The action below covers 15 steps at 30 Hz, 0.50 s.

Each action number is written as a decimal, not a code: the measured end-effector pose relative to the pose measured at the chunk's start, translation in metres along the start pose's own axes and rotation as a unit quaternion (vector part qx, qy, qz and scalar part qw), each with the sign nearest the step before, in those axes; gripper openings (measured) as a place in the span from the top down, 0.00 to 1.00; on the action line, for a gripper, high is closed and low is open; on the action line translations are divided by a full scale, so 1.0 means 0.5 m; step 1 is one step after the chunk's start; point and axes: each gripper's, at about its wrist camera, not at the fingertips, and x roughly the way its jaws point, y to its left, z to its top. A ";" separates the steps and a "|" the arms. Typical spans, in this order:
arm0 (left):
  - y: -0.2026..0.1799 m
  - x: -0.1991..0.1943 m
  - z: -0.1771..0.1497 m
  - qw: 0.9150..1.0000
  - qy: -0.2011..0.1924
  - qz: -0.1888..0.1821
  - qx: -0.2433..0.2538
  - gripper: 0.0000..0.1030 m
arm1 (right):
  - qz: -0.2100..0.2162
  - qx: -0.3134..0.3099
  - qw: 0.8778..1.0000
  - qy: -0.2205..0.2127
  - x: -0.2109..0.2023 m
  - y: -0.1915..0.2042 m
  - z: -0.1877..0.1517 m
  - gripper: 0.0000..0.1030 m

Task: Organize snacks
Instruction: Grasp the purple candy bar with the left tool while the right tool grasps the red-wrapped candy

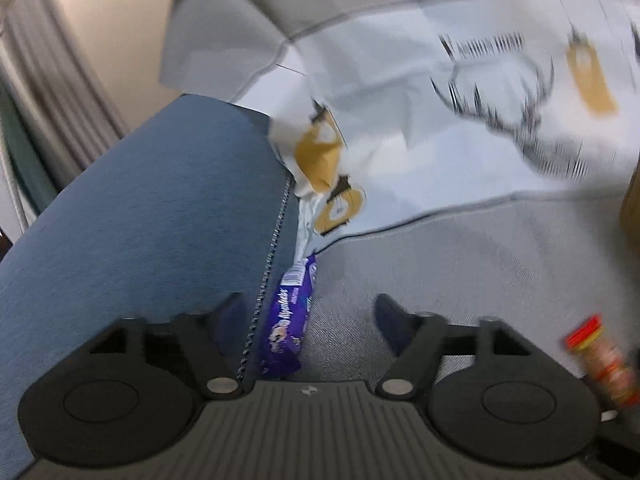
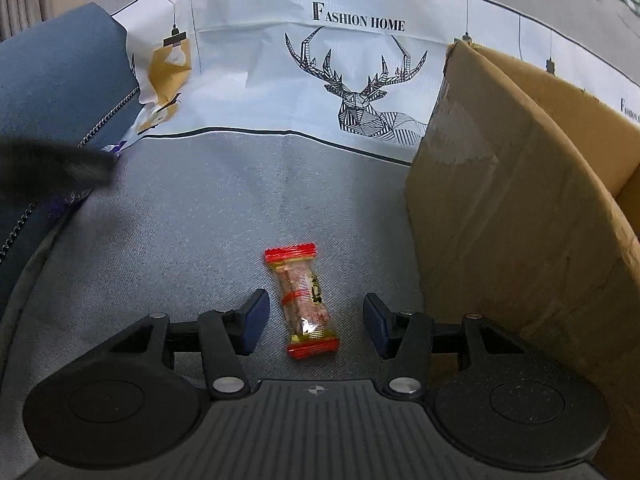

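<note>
I am holding my right hand-held gripper (image 2: 312, 322) wide open and empty, fingers straddling the red-ended snack (image 2: 303, 300), its long axis pointing away. Right lies the cardboard box (image 2: 500, 208). Farther left, my open left hand-held gripper (image 1: 310, 320) is nearing the purple packet (image 1: 289, 320).

on my right wrist feed i read "fashion home" in dark serif capitals on the white printed cloth (image 2: 280, 60), set just above the line-drawn deer head (image 2: 360, 92). at the far right edge of that feed, past the cardboard box (image 2: 500, 200), the same wording starts again on the cloth, but i only make out its first letters. on my left wrist feed the purple snack packet (image 1: 290, 320) carries white slanted lettering that looks like "alpenliebe", though blur keeps me from being sure. the cloth's heading is only a smear there. the red-ended candy wrapper (image 2: 306, 300) has a dark mark i cannot read.
</note>
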 end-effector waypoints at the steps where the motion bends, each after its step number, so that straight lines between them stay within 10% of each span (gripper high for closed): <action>1: -0.008 0.010 -0.002 1.000 0.001 0.011 0.011 0.21 | 0.005 0.001 1.000 -0.001 -0.003 -0.001 0.000 0.64; 2: -0.013 0.019 -0.003 1.000 0.003 0.021 0.018 0.21 | 0.012 0.000 1.000 -0.003 -0.005 0.000 -0.003 0.78; 6: -0.029 0.048 -0.002 0.998 0.015 0.041 0.040 0.29 | 0.019 -0.007 1.000 -0.008 -0.011 0.002 -0.007 0.82; 10: -0.022 0.078 -0.010 0.996 0.052 0.063 0.037 0.71 | 0.025 -0.011 1.000 -0.011 -0.021 0.005 -0.013 0.82; 15: 0.000 0.087 -0.020 0.995 0.073 0.058 0.019 0.85 | 0.034 -0.011 0.999 -0.009 -0.036 0.007 -0.022 0.83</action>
